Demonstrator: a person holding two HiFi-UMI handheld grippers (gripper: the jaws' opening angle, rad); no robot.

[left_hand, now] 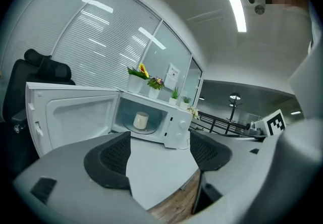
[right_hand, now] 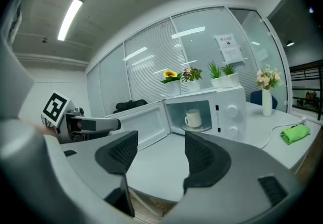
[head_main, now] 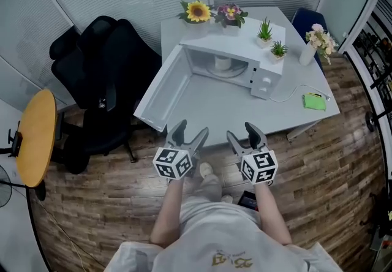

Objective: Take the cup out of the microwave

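The left forearm (head_main: 166, 212) and right forearm (head_main: 271, 215) reach forward side by side; the left gripper (head_main: 190, 131) and right gripper (head_main: 242, 132) point ahead, tilted slightly down, jaws wide apart, both empty

White cup (head_main: 222, 64): upright inside white microwave (head_main: 242, 50), handle at 9 o'clock in the right gripper view. Door (head_main: 165, 90) wide open, swung toward 8 o'clock in the head view.
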